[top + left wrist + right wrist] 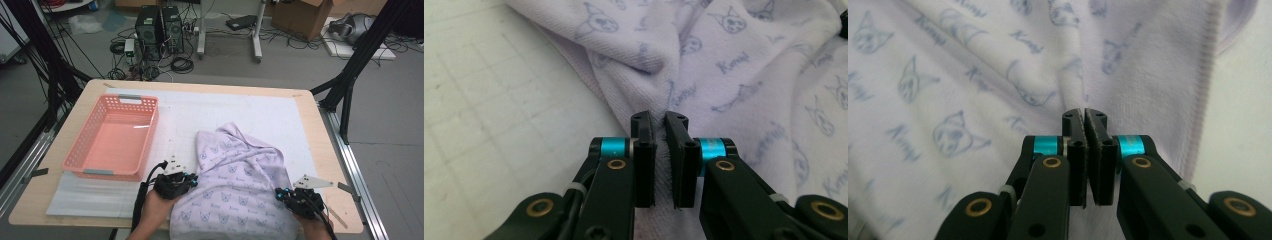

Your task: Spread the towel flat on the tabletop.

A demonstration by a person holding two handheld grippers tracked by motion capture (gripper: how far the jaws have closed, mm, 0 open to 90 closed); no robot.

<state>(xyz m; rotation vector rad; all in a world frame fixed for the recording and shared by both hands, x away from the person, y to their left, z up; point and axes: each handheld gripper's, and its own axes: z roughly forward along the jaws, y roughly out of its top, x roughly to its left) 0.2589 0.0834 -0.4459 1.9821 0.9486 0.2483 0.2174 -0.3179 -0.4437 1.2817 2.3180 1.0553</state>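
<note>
Lilac garment (235,185) pinched at both sides
Left gripper (659,131) and right gripper (1085,120) are clamped on folds, seemingly; pink basket (80,159) sits at ten o'clock.

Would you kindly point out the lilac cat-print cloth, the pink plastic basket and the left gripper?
Lilac cat-print cloth (240,185), high view, middle of the fabric.
Pink plastic basket (150,132), high view, right wall.
Left gripper (659,132), left gripper view, between the fingertips.

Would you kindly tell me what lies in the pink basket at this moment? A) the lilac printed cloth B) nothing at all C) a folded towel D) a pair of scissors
B: the pink basket shows a bare floor in the high view, while the lilac cloth lies on the table beside it, pinched by the left gripper and the right gripper.
</note>
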